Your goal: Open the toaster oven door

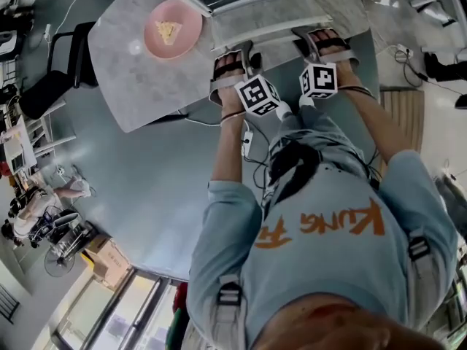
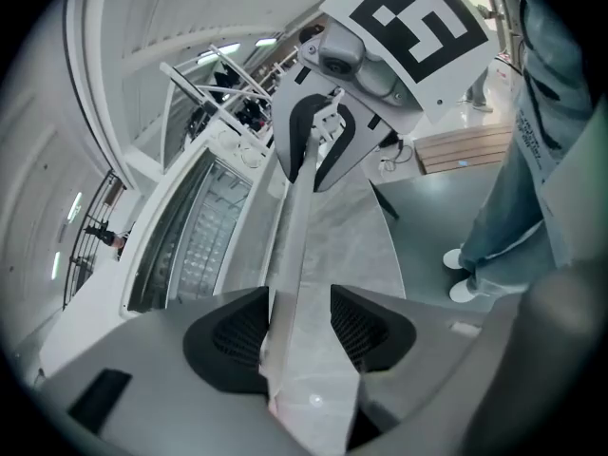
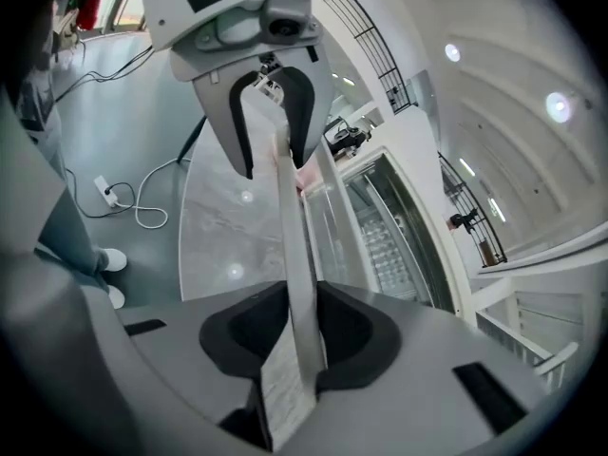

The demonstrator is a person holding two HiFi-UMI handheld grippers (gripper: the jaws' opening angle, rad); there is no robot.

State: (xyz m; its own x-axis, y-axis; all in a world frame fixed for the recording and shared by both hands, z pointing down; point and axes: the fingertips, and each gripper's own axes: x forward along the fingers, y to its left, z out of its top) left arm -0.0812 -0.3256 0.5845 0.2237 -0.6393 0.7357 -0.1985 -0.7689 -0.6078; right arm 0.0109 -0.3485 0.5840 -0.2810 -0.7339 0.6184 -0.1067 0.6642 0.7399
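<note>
Head view: pink plate (image 1: 188,33) on worktop (image 1: 131,86) holds yellow food scrap (image 1: 168,31), beside toaster oven door (image 1: 270,17). Both arms reach forward, angled down. Right gripper (image 3: 302,326) fingers clamp the door handle (image 3: 294,245); left gripper (image 2: 299,316) fingers stand apart around it.

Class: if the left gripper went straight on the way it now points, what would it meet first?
The door handle, already between the left gripper's open jaws. Beyond it lies the table top, though depth is unclear.
</note>
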